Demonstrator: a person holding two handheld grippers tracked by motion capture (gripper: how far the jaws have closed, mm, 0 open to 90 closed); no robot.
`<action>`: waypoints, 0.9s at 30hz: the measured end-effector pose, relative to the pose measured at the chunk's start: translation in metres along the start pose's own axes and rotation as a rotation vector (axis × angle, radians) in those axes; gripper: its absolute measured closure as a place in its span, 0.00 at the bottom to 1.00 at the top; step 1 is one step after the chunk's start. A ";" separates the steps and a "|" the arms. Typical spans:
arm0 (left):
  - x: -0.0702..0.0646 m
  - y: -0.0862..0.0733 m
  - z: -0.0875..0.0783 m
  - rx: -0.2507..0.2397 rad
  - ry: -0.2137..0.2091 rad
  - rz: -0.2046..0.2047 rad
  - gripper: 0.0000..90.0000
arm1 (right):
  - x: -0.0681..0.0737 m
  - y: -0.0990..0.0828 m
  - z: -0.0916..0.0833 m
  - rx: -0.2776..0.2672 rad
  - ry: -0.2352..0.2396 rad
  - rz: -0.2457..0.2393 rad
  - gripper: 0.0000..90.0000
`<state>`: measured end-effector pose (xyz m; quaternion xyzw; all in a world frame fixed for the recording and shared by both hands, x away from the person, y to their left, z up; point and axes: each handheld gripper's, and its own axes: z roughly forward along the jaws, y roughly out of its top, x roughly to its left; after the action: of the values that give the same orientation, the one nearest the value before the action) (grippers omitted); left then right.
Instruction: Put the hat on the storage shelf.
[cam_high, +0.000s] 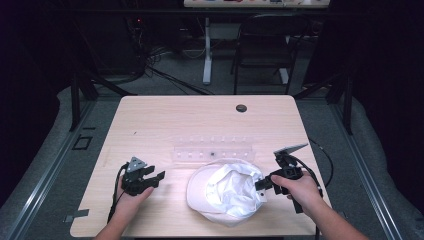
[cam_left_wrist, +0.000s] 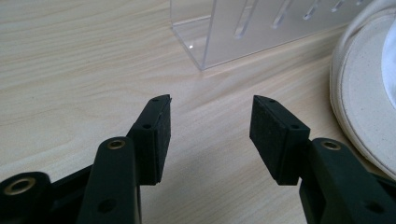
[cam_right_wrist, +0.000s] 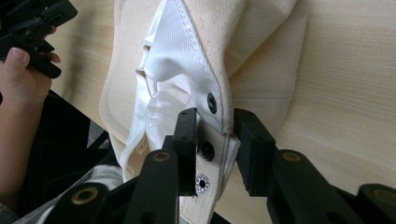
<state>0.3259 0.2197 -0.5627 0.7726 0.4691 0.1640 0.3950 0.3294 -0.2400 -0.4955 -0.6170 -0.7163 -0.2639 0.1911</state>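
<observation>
Right hand-held gripper (cam_right_wrist: 215, 149): jaws clamped on the cap's (cam_high: 225, 192) snap strap at its right edge; I pinch there, I judge, because the strap gives a thin, firm tab for lifting or turning.
Left hand-held gripper (cam_left_wrist: 210, 135): jaws apart, nothing between them, waiting left of the cap, free to assist.
Cap: upside down on the counter (cam_high: 165, 120), lining up, just before the clear rack (cam_high: 214, 152).

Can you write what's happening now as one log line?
right gripper: jaws pinching cap strap | left gripper: open over table
</observation>
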 end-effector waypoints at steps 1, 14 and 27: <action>0.000 0.000 0.000 -0.003 0.002 -0.001 0.54 | -0.001 0.000 -0.001 0.008 0.002 -0.007 0.81; 0.000 0.000 0.000 -0.001 -0.001 -0.004 0.54 | 0.008 0.002 -0.008 -0.009 -0.004 -0.012 0.88; -0.001 -0.001 0.001 0.002 -0.006 -0.002 0.55 | 0.016 0.006 -0.023 -0.034 0.095 0.013 0.90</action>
<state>0.3258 0.2189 -0.5637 0.7731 0.4689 0.1606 0.3958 0.3313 -0.2415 -0.4670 -0.6118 -0.6977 -0.3037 0.2160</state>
